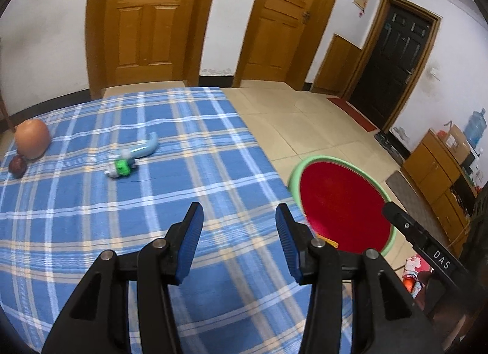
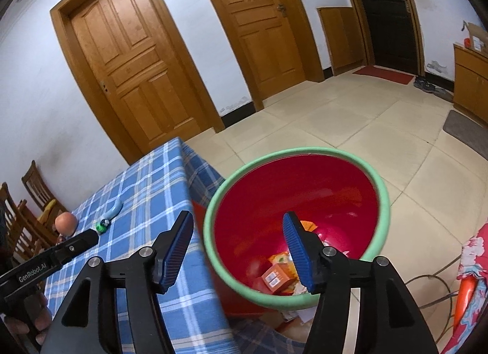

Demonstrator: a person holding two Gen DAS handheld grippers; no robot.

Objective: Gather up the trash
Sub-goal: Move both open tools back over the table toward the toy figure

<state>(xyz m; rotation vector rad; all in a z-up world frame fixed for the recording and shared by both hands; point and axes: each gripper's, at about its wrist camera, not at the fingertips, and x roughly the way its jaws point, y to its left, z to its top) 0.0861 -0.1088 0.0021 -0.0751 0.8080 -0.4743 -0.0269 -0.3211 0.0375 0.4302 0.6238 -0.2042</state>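
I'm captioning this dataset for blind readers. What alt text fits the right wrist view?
The open right gripper hovers over a red plastic bin with a green rim holding orange cartons and wrappers. Left of the bin, a blue plaid tablecloth carries a crumpled blue-green tube and an orange egg-shaped object.

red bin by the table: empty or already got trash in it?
Not empty. The right wrist view shows an orange box and other wrappers at the bottom of the red bin; most of it is unfilled.
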